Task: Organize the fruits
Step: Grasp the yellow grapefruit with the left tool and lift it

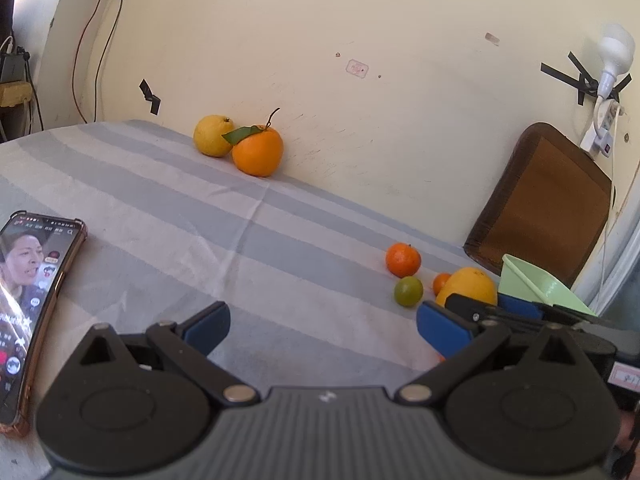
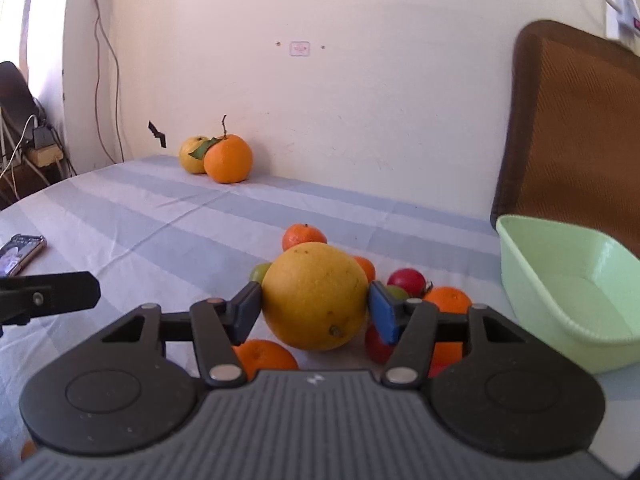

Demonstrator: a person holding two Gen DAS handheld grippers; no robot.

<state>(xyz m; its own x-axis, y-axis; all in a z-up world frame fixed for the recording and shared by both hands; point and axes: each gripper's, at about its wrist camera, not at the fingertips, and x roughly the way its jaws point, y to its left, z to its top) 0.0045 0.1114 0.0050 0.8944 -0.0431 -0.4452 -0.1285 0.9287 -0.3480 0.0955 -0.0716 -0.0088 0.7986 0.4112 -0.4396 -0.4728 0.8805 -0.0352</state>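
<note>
My right gripper (image 2: 314,304) is shut on a large yellow-orange citrus fruit (image 2: 316,296), with a blue pad pressed on each side. Several small fruits lie on the striped cloth around it: a mandarin (image 2: 304,236), a red fruit (image 2: 406,280), and oranges (image 2: 448,298) (image 2: 264,356). A light green bin (image 2: 560,280) stands to the right, with no fruit in the part I see. My left gripper (image 1: 324,320) is open over bare cloth with nothing between its fingers. In the left wrist view the held fruit (image 1: 468,280) sits at the right, next to a lime (image 1: 408,291).
A yellow fruit (image 1: 212,135) and a leafy orange (image 1: 258,152) rest against the far wall. A phone (image 1: 28,300) with a lit screen lies at the left. A brown cushion (image 1: 544,196) leans on the wall behind the bin (image 1: 532,284).
</note>
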